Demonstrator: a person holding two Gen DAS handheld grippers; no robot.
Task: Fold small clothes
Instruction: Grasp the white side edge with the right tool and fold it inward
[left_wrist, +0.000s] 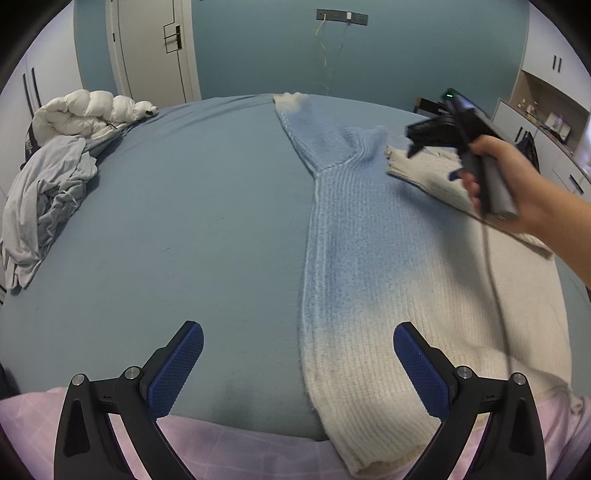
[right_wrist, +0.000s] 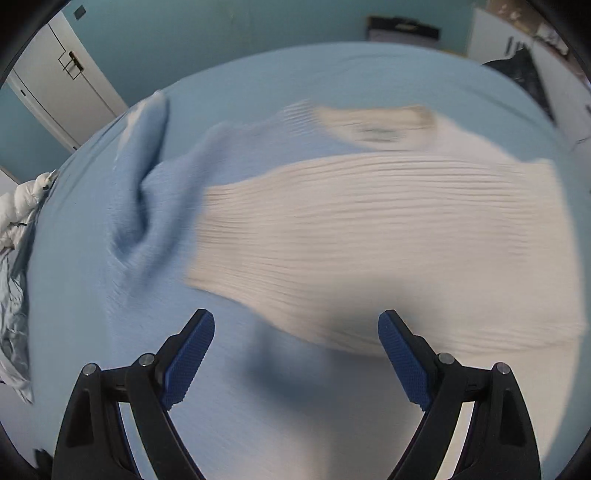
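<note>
A knitted sweater (left_wrist: 369, 240), blue at the top and fading to cream at the hem, lies flat on the blue bed (left_wrist: 184, 221). Its cream sleeve (left_wrist: 424, 173) is folded across the chest, while the blue sleeve (left_wrist: 306, 129) stretches toward the far edge. My left gripper (left_wrist: 297, 328) hovers open over the sweater's near left edge, holding nothing. A hand holds my right gripper (left_wrist: 412, 142) above the folded sleeve. In the blurred right wrist view that gripper (right_wrist: 295, 315) stands wide open over the sweater (right_wrist: 369, 221), with nothing between its fingers.
A white puffy quilt (left_wrist: 88, 114) and crumpled grey clothes (left_wrist: 44, 195) lie at the bed's left side. Pink fabric (left_wrist: 240, 454) borders the near edge. The right gripper's cable (left_wrist: 495, 277) trails over the sweater. Cabinets (left_wrist: 546, 122) stand at the right, a door (left_wrist: 147, 48) at the back.
</note>
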